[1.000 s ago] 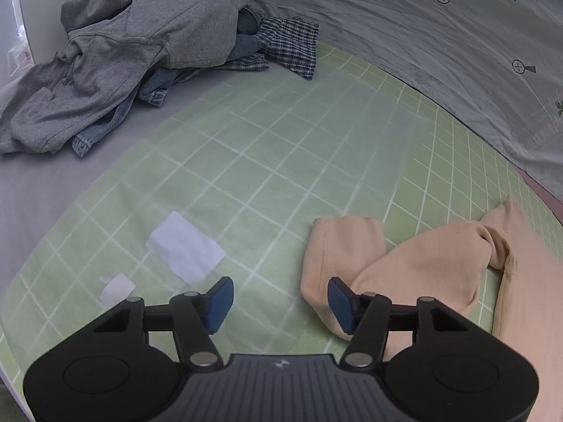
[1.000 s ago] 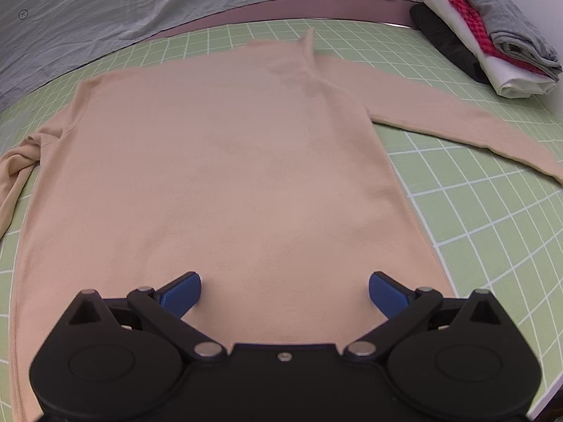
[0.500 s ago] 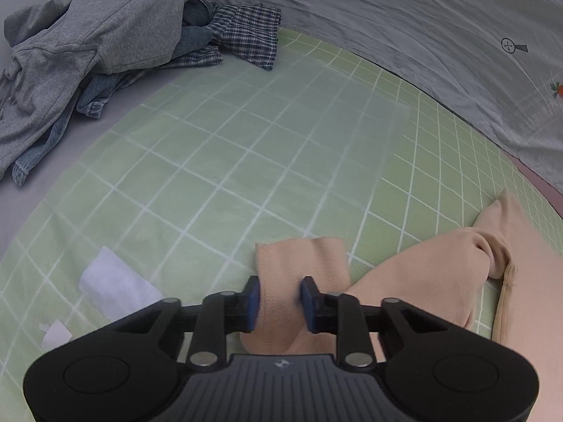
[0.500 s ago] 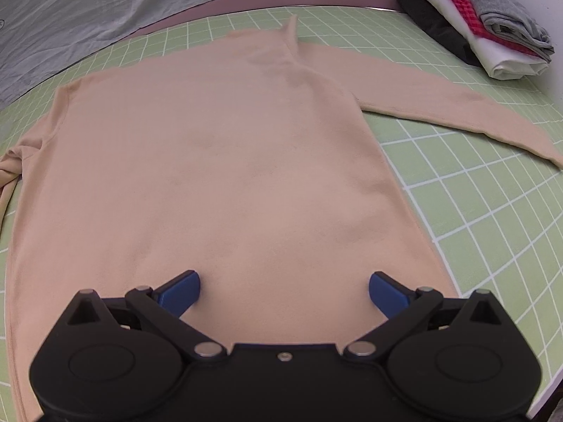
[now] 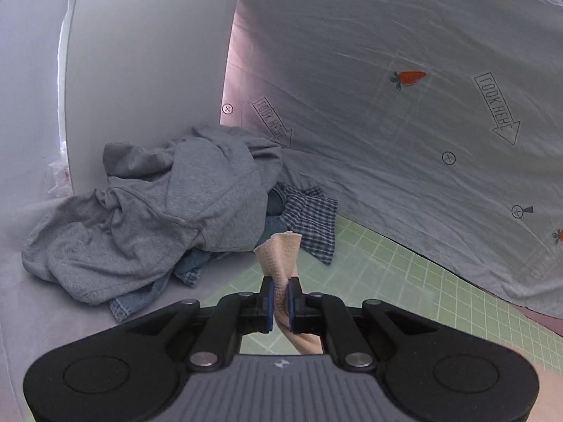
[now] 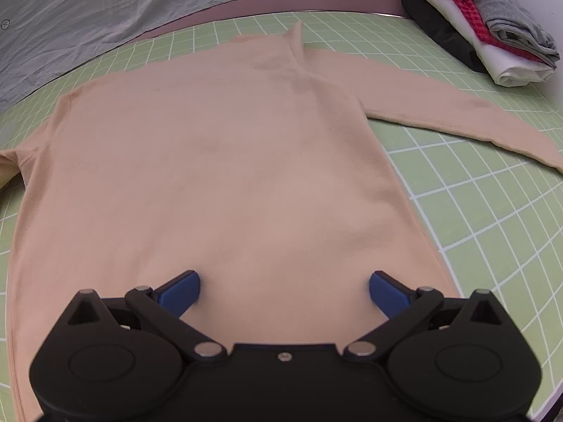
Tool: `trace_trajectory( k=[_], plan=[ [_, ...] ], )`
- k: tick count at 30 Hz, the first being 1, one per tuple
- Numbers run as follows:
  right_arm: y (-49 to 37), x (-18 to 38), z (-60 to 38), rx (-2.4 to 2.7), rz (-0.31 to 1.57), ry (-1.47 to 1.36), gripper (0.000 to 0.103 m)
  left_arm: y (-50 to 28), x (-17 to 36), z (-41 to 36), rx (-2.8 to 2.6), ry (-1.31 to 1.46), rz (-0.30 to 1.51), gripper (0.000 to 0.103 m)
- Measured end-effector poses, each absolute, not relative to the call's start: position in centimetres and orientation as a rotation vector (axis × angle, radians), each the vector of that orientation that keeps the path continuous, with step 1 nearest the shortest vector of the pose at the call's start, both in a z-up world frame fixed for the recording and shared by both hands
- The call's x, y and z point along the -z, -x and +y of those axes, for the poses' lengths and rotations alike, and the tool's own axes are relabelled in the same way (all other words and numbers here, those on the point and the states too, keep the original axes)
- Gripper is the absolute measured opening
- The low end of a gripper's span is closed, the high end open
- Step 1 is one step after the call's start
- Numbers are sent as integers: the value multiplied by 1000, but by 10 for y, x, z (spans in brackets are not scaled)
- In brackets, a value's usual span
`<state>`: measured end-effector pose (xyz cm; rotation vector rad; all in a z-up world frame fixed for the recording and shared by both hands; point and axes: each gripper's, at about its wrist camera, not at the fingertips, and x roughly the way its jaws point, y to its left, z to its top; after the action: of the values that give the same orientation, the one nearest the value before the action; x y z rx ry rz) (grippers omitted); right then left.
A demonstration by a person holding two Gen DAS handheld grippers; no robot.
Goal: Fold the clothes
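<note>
The green gridded mat (image 6: 492, 211) lies bare to the right of the peach sweater (image 6: 218, 161), which is spread flat and smooth across it, one sleeve reaching the right edge near the folded stack (image 6: 485, 24). The left tongs (image 5: 279, 302), open over the mat a second ago, are now clamped on the sweater's ribbed cuff (image 5: 279, 256) and lifted, facing the rumpled grey hoodie pile (image 5: 158, 211) against the wall. The right tongs (image 6: 283, 290) stay spread wide over the hem, holding nothing.
</note>
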<state>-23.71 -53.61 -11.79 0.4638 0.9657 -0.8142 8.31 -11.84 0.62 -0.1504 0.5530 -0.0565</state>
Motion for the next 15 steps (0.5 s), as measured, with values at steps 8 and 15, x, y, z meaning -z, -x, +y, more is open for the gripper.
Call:
trace_trajectory(
  k=[8,15],
  plan=[
    [237,118,-537,811,964,-460,103,-60,69,-86,-104,261,935,18],
    [237,118,-537,810,963,-458,103,-58,70,-60,-181,318,923,45]
  ],
)
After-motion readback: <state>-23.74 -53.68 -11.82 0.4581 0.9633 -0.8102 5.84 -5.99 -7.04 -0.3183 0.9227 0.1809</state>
